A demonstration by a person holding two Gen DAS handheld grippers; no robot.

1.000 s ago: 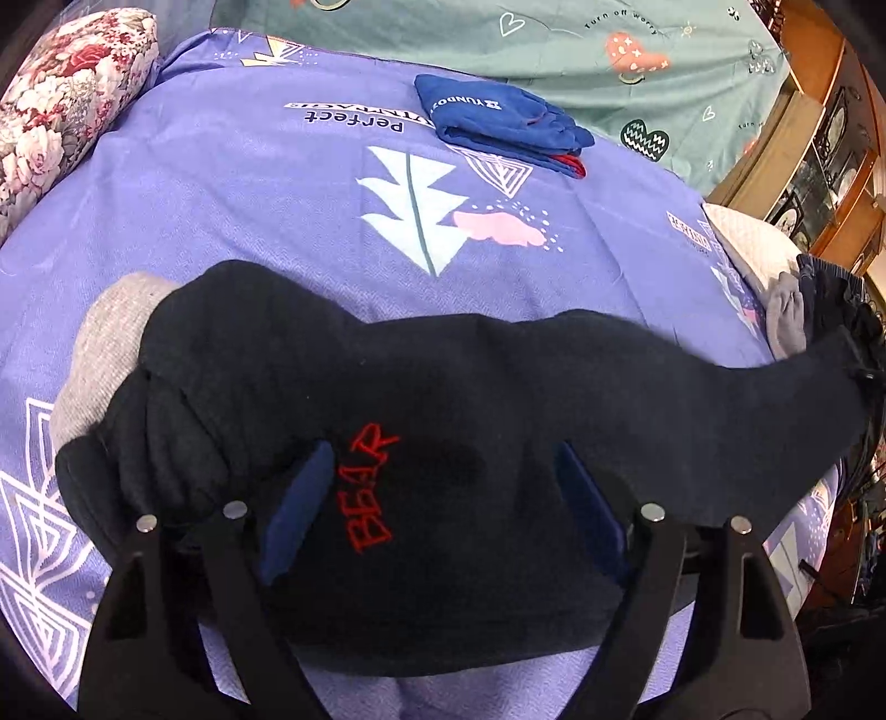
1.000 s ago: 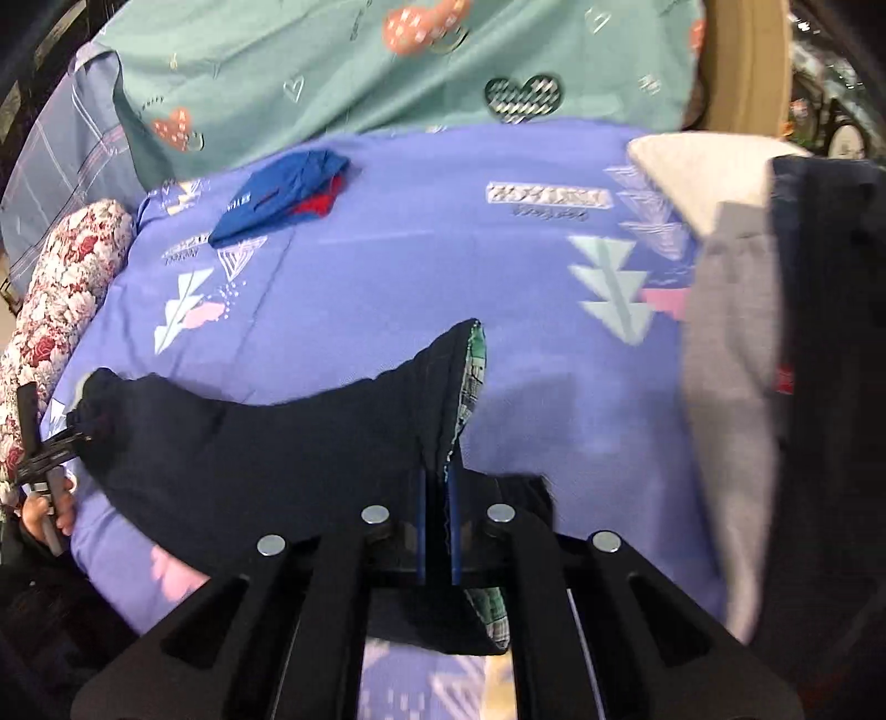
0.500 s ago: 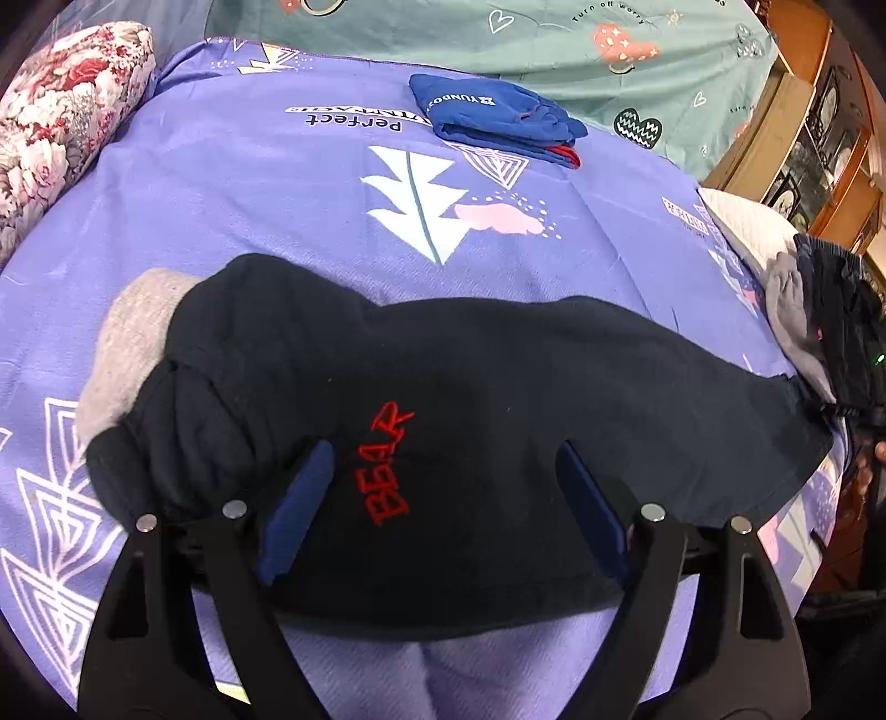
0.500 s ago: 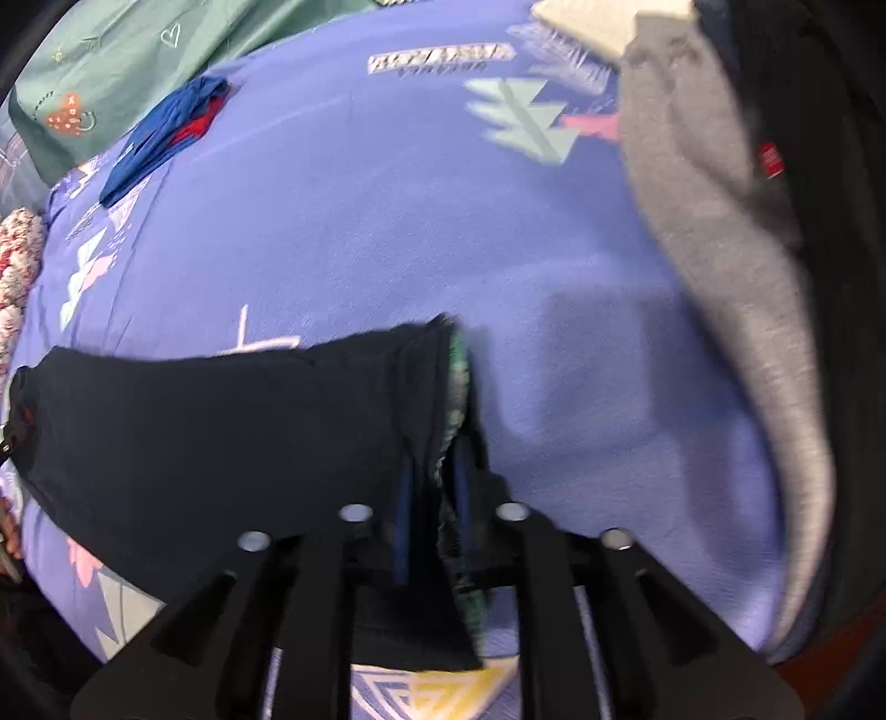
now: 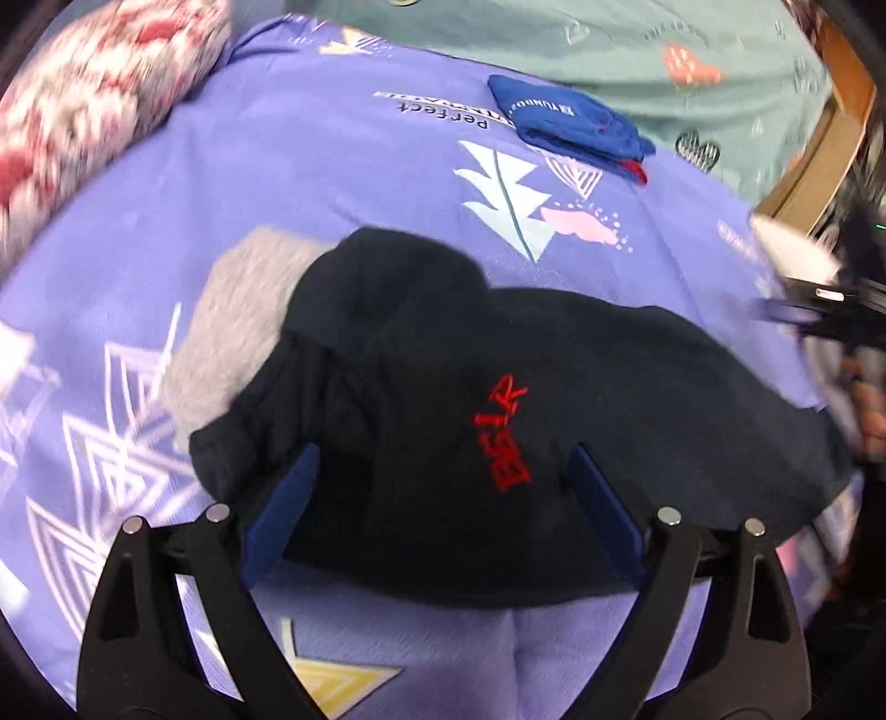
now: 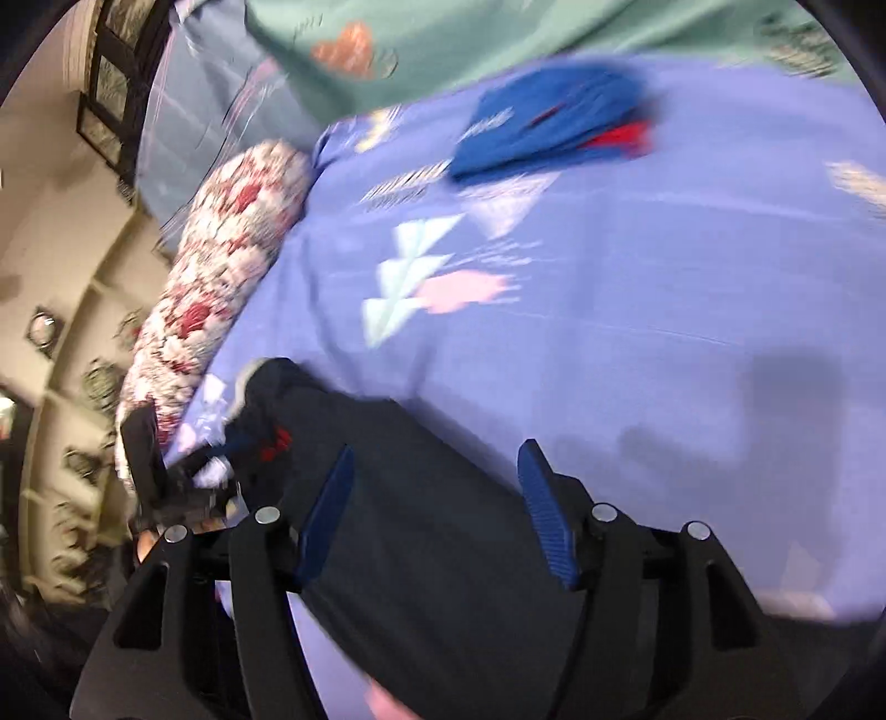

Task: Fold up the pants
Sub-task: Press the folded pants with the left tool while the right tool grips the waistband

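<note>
Pants, dark navy with red stitched lettering, lie spread across the lower middle of the left wrist frame on a lavender bedsheet, with a grey fabric patch showing at their left edge. The left gripper has its jaws spread wide, blue pads on either side of the cloth near the lettering, gripping nothing. In the right wrist frame the same pants fill the lower centre, and the right gripper likewise stands wide apart above the fabric, its pads holding nothing. A folded blue garment sits in the upper right of the left view, well apart from the pants, beside a teal blanket. A floral pillow occupies the upper left. The right view is motion-blurred; the other gripper appears at its lower left edge.
</note>
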